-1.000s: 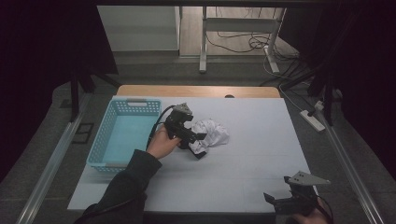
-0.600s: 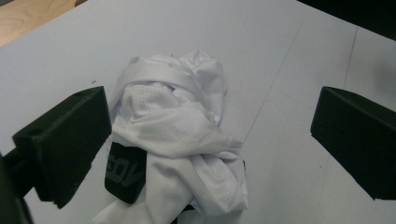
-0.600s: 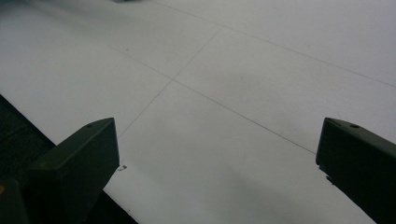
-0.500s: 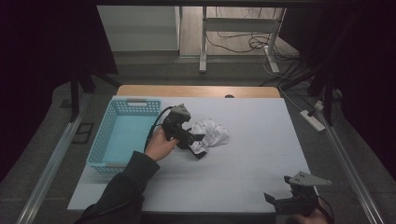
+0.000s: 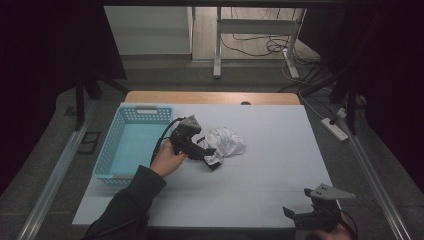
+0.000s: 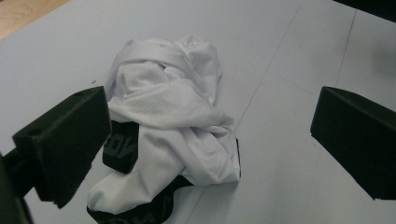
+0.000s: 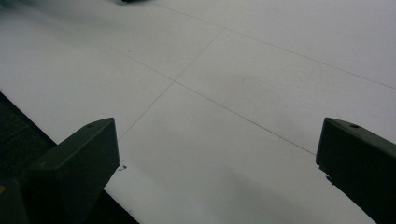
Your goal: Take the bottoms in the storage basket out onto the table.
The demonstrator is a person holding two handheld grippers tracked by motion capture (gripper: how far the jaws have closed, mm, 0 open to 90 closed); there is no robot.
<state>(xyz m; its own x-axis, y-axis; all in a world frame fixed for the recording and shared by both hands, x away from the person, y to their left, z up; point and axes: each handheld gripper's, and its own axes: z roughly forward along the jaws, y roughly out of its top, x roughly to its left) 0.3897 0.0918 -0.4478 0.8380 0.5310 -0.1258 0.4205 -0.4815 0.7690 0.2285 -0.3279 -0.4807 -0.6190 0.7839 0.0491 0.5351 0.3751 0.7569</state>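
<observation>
A crumpled white garment (image 5: 227,142) with a black waistband lies on the white table (image 5: 260,190), just right of the middle. My left gripper (image 5: 210,157) is at its near-left side, jaws open and straddling it. In the left gripper view the white garment (image 6: 173,121) sits between the wide-apart jaws, nearer the left jaw, with the black band showing at its lower edge. My right gripper (image 5: 300,216) hovers at the table's front right corner, open over bare table (image 7: 224,93).
A light blue plastic basket (image 5: 112,150) stands at the table's left side, beside my left hand. A wooden strip (image 5: 210,97) runs along the far edge. Table legs and cables stand on the floor beyond.
The left gripper has shifted slightly toward the near side of the garment. The right gripper has barely moved.
</observation>
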